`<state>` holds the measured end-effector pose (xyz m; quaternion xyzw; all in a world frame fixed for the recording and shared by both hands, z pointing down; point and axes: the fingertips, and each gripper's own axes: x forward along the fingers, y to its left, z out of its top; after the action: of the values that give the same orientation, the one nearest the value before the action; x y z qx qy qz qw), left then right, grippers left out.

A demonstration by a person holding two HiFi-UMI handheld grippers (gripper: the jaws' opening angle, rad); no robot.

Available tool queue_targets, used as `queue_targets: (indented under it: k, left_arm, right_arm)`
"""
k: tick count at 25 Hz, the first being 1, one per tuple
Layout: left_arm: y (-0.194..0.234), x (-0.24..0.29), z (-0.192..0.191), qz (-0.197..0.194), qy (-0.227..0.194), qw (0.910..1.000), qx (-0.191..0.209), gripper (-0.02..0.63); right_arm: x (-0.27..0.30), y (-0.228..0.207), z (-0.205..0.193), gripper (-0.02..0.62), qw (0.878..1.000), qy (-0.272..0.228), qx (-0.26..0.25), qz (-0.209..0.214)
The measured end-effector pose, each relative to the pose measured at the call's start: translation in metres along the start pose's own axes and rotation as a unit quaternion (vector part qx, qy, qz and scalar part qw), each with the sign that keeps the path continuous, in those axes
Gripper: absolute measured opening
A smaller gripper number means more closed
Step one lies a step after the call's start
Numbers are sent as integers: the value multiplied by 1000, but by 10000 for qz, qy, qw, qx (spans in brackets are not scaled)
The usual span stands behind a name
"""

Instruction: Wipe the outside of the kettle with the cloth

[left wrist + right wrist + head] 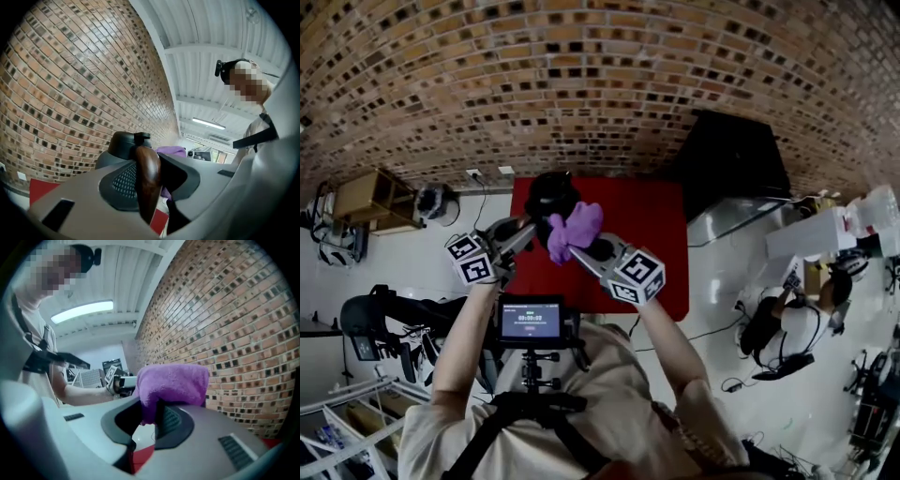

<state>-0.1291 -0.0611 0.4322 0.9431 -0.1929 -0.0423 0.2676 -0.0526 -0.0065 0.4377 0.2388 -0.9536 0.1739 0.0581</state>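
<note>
A dark kettle (551, 194) shows over the red table (652, 253) in the head view. My left gripper (527, 232) is shut on the kettle's brown wooden handle (148, 174), with the dark lid (126, 143) just beyond its jaws. My right gripper (587, 251) is shut on a purple cloth (575, 230), which bunches up above its jaws (174, 383). The cloth sits right beside the kettle's right side. From the left gripper view only a strip of the purple cloth (171, 151) shows behind the handle. Whether cloth and kettle touch I cannot tell.
A brick wall (581, 84) runs behind the table. A black box (731, 155) stands at the table's far right. A wooden shelf (375, 199) is at the left, with a seated person (792, 323) and white bins (839, 230) at the right. A screen (531, 322) hangs on my chest rig.
</note>
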Motion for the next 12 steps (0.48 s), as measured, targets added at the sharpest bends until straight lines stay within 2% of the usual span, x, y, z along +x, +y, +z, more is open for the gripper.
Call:
queue_targets:
  k: [3,6,10,12]
  left_arm:
    - [4,11,-6,-29,12,9999,-108,112]
    - [0,11,-7,-172,-15,9996,-228,112]
    - [-13,1,-4,-510,-48,9984,-233,112]
    - [-18,-6,0,-625,-60,9980,-115,114]
  right_arm:
    - [43,17,-24,74,9993,362,106,7]
    - [56,12,-48,74,9972,614,410,-65]
    - [12,-16,-46,72,9956,353,842,-188]
    - [-12,-42,-47,71,9940,232,961,-463]
